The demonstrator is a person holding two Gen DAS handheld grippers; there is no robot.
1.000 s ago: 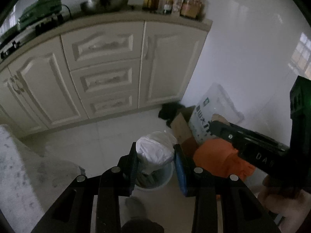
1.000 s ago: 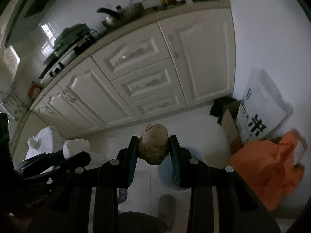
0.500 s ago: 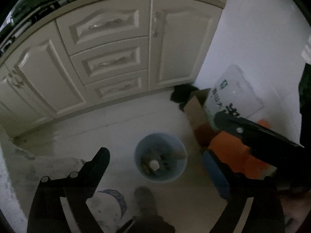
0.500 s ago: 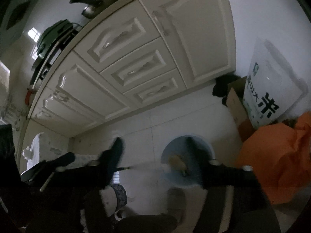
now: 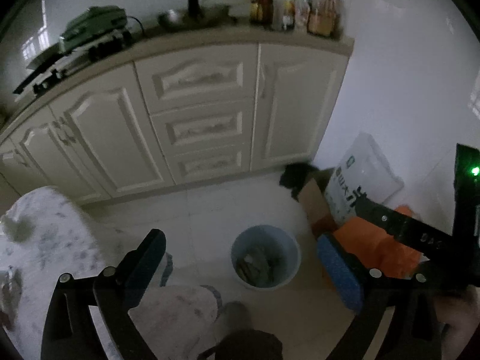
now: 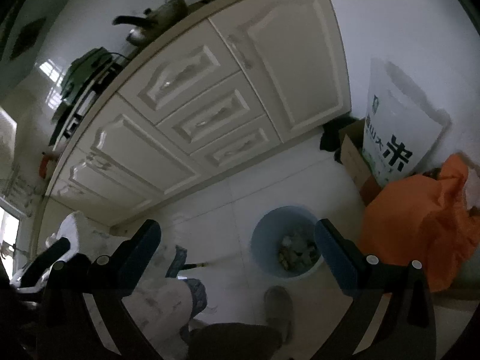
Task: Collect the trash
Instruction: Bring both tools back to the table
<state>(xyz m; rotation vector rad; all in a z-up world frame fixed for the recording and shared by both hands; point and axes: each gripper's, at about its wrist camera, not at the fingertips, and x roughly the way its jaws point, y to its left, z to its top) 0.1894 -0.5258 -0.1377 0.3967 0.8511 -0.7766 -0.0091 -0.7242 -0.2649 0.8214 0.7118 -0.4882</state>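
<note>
Both the left gripper (image 5: 243,267) and right gripper (image 6: 238,253) hang above the round pale-blue plastic bin (image 5: 265,260) of scraps, jaws spread wide, holding nothing

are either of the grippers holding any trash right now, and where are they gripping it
Nothing is held. The left gripper and right gripper are both wide open above the blue bin.
</note>
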